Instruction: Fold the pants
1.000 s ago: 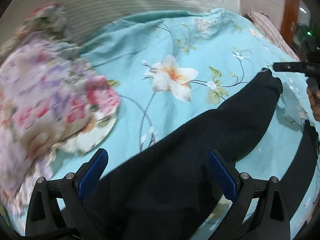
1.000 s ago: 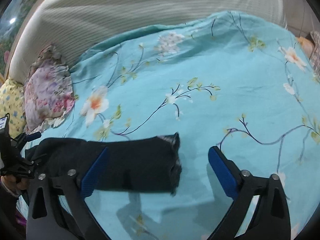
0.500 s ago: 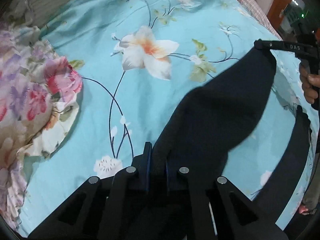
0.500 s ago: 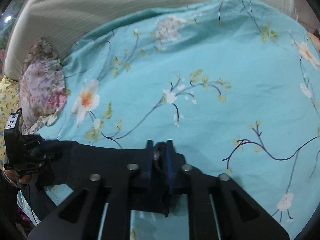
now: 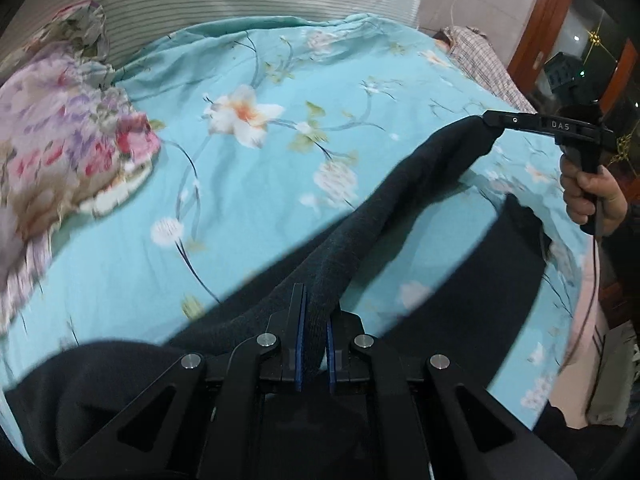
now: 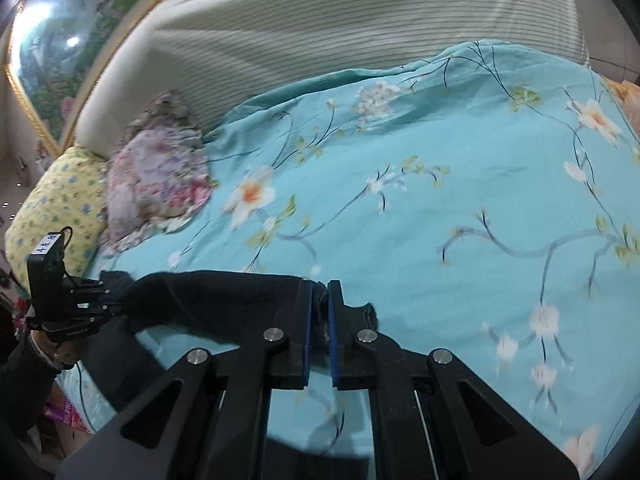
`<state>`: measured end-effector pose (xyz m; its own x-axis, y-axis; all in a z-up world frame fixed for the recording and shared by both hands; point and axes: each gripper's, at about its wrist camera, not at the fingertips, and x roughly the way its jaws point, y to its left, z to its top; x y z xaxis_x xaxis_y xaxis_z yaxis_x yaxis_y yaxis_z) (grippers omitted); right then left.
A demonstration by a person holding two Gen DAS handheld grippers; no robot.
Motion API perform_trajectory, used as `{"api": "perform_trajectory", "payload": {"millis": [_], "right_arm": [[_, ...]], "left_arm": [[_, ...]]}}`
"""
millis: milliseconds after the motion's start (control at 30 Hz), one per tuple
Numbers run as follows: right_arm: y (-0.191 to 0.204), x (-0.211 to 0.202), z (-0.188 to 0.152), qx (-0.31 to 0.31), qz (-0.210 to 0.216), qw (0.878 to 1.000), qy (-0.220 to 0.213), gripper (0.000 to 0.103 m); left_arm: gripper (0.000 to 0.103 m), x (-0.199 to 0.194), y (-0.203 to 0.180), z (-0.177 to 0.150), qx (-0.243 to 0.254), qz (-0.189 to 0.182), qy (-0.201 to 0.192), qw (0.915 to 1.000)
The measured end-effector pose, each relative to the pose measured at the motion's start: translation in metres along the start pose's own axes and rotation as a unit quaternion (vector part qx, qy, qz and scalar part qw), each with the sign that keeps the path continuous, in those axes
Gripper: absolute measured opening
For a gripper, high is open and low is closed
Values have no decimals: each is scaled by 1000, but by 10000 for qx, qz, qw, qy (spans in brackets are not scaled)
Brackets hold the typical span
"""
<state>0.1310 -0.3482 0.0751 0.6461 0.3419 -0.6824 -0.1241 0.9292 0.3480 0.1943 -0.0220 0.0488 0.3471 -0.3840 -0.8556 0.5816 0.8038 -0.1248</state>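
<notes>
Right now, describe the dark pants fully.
The pants are black, a soft knit-looking fabric. One leg is lifted off the turquoise floral bedspread, stretched between both tools: the left tool clamps its upper part, the right tool pinches the frayed cuff. The other leg lies flat on the bedspread, trailing toward its near edge.

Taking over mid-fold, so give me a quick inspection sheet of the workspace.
Surface: bed with turquoise floral sheet.
Job's things: dark pants, one leg raised off the sheet between both grippers.
Clutter: floral pillow, yellow pillow.
Grippers: left gripper shut on the pants' upper leg; right gripper shut on the leg's cuff.
Cables: thin cord hanging below the right hand.
Surroundings: striped headboard, framed painting.
</notes>
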Motion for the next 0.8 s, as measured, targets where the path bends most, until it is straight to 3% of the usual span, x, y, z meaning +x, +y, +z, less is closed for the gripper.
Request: {"api": "perform_trajectory", "payload": {"millis": [367,800], "right_arm": [[3,-54,-66,-108,320,9994,-91,8],[0,-77,-122,-161,171,9996,159,7]], "left_arm": [[6,-16,-48,-62,-198,-230,-69,9995],[7,-10,-72,-97,-230,-300,-8,9993]]}}
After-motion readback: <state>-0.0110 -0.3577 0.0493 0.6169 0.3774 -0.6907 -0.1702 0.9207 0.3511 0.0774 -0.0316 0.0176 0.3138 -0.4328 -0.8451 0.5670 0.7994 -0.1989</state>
